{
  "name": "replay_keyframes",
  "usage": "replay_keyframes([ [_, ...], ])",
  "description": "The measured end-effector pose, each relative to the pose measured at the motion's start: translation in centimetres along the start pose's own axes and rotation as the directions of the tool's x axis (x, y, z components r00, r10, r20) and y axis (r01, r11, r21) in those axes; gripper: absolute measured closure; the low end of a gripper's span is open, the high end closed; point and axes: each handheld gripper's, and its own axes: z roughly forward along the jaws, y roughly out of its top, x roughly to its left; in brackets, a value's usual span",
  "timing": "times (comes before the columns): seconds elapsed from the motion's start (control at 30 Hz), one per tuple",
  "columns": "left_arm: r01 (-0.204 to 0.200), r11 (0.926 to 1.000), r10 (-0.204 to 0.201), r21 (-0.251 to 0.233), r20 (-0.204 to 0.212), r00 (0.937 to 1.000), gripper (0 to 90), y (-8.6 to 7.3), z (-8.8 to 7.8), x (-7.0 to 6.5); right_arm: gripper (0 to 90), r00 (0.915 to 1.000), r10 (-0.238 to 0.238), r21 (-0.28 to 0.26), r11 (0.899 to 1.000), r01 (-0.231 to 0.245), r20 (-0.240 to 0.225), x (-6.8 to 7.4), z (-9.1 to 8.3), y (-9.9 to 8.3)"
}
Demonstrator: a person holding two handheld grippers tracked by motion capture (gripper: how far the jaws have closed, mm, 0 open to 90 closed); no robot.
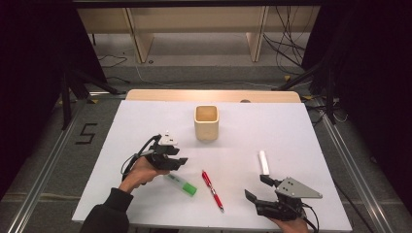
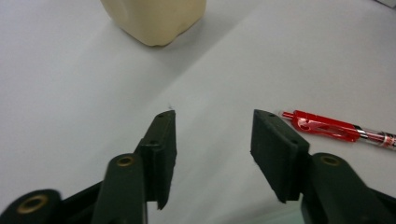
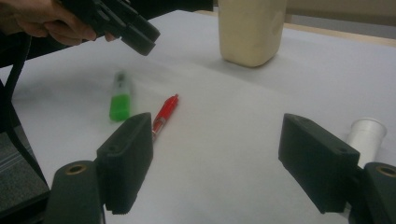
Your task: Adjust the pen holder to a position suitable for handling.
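Note:
My left gripper (image 1: 180, 162) hovers over the left half of the white table (image 1: 145, 126), just above a clear marker with a green cap (image 1: 182, 185). In its own view the left gripper (image 2: 212, 140) stands open with bare table between the jaws and a red pen (image 2: 336, 129) to the right. That red pen (image 1: 212, 190) lies near the front middle. My right gripper (image 1: 256, 187) rests at the front right, open, with nothing between its jaws (image 3: 215, 154). A white tube (image 1: 264, 161) lies just beyond it. A beige square cup (image 1: 206, 123) stands upright farther back.
The right gripper view shows the left gripper (image 3: 135, 32) in a hand at upper left, the green marker (image 3: 120, 95), the red pen (image 3: 166, 114), the cup (image 3: 252, 30) and the white tube (image 3: 366, 135) behind the right jaw. The table's front edge lies close to both hands.

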Motion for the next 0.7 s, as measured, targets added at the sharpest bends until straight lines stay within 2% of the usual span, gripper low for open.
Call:
replay_keyframes([
  [0.17, -0.026, 0.9995, 0.026, 0.018, 0.025, 0.9994, 71.4, -0.1, -0.1, -0.7, 27.1, 1.0000, -0.003, 0.001, 1.000, 0.003, -0.005, -0.1, 0.0, -0.1],
  [0.23, -0.039, 0.9988, 0.038, 0.029, 0.019, 0.9991, 78.0, -0.1, -0.1, -0.9, 27.0, 1.0000, 0.004, -0.004, 1.000, -0.004, -0.006, -0.1, -0.1, -0.1],
  [0.37, -0.035, 0.9979, 0.034, 0.054, 0.007, 0.9994, 88.7, -0.4, 0.1, -0.9, 27.0, 1.0000, -0.001, -0.002, 1.000, 0.001, -0.006, -0.1, -0.1, -0.1],
  [0.7, -0.048, 0.9932, 0.050, 0.106, -0.020, 0.9985, 89.1, -1.5, 0.3, -0.8, 27.1, 1.0000, 0.001, 0.001, 1.000, -0.001, -0.007, 0.0, 0.0, -0.1],
])
